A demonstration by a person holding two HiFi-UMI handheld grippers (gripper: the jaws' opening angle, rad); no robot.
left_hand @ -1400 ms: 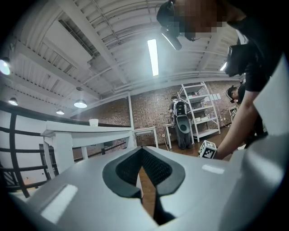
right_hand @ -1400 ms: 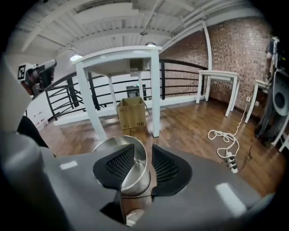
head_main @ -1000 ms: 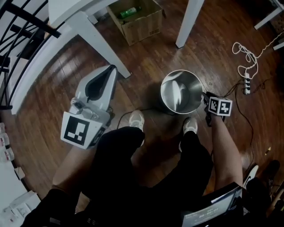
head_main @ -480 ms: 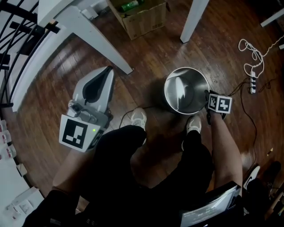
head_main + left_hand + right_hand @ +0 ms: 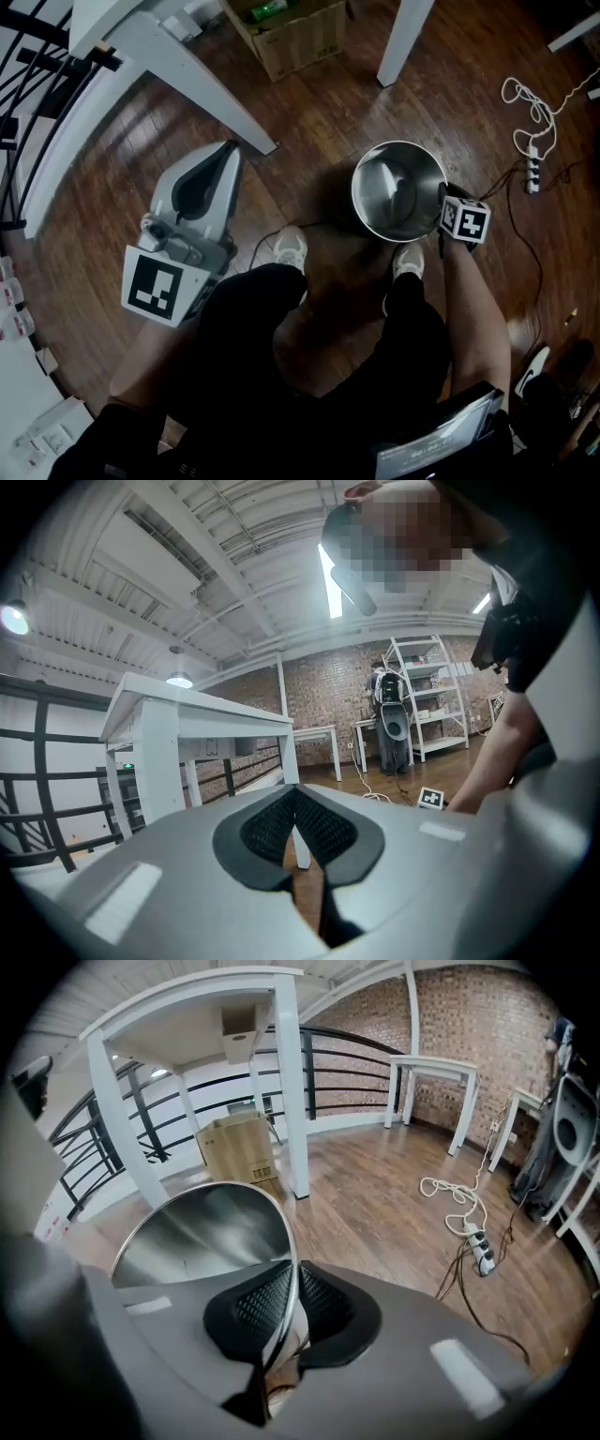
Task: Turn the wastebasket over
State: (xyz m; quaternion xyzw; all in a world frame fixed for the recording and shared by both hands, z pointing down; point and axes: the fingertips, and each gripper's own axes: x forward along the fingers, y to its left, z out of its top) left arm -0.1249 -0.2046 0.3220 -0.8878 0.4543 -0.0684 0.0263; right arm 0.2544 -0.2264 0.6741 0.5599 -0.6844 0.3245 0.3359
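Note:
The wastebasket [image 5: 389,192] is a shiny steel bucket standing upright on the wood floor, mouth up, just in front of the person's right shoe. My right gripper [image 5: 442,194] reaches down over its right edge. In the right gripper view the thin rim of the wastebasket [image 5: 206,1227] runs between the black pads of the right gripper [image 5: 289,1283]; the jaws are closing and the pads press on it. My left gripper [image 5: 230,150] hovers at the left, away from the basket. In its own view the left gripper [image 5: 295,799] is shut with nothing in it.
A cardboard box [image 5: 291,33] sits at the back between white table legs [image 5: 197,84] [image 5: 403,42]. A power strip with a white cable [image 5: 532,159] lies right of the basket. A black railing [image 5: 37,94] runs along the left. The person's shoes [image 5: 291,248] stand close to the basket.
The right gripper has settled a little further over the basket's right rim. The left gripper has barely moved.

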